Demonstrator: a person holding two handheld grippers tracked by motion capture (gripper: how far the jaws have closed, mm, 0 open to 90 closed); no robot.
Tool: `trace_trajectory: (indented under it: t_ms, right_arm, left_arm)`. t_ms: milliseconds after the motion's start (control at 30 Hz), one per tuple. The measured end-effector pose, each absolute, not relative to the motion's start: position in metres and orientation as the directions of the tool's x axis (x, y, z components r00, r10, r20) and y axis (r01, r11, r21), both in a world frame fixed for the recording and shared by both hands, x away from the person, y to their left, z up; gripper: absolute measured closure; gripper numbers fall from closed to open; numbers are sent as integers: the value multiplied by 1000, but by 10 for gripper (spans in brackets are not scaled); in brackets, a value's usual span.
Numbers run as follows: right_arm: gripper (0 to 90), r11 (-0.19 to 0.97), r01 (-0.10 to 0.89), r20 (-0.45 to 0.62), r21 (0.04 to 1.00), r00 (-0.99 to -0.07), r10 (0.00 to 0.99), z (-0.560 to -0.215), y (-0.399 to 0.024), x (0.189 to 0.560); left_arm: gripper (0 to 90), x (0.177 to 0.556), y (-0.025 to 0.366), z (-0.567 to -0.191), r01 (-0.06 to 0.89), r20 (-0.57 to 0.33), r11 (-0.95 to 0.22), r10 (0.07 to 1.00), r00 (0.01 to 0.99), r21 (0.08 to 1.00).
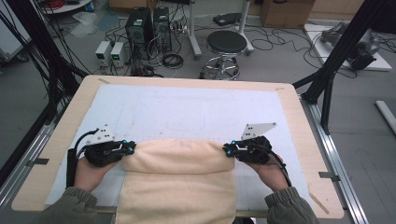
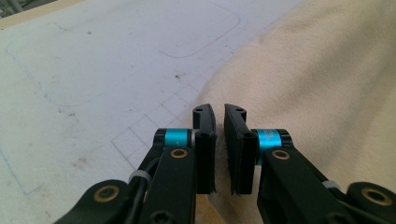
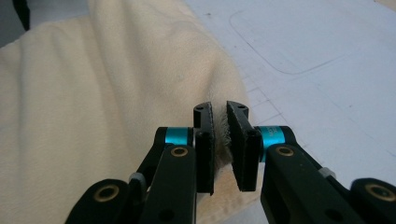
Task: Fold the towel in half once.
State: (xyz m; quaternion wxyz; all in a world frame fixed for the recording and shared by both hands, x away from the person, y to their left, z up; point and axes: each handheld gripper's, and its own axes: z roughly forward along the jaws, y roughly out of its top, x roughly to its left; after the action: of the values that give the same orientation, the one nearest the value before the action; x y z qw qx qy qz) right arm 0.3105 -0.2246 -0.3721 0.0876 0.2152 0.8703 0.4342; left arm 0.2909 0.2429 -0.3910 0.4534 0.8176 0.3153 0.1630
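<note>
Gripping opposite ends, both grippers pinch the cream towel (image 1: 180, 172) (folded, fuzzy).

Cream towel (image 1: 180, 179) folded over at the table's (image 1: 299, 121) near edge, left gripper (image 1: 127, 149) at its left fold end, right gripper (image 1: 229, 150) at its right, white mat (image 1: 187, 109) beneath, black stool (image 1: 226, 44) beyond

**Setting: Robotics Laboratory Workspace**

We identify the site as a lab. Behind the bench (image 1: 299, 140), two computer towers (image 1: 148, 30) and bench power supplies (image 1: 110, 52) stand directly on the grey floor (image 1: 280, 56), amid loose cables (image 1: 173, 59). We also note a black round stool (image 1: 226, 46), cardboard boxes (image 1: 286, 11), and black frame struts (image 1: 343, 42) beside the bench.
</note>
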Motion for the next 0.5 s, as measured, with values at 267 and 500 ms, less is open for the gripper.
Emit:
trace_trajectory:
  t_ms: [267, 500]
  right_arm:
    - [814, 544, 265, 10, 796, -905, 425, -367, -224, 292]
    - [814, 547, 260, 21, 795, -915, 404, -377, -226, 275]
  left_arm:
    - [822, 268, 246, -388, 337, 2, -411, 637, 771, 847]
    - [821, 245, 249, -392, 321, 1, -413, 615, 788, 852]
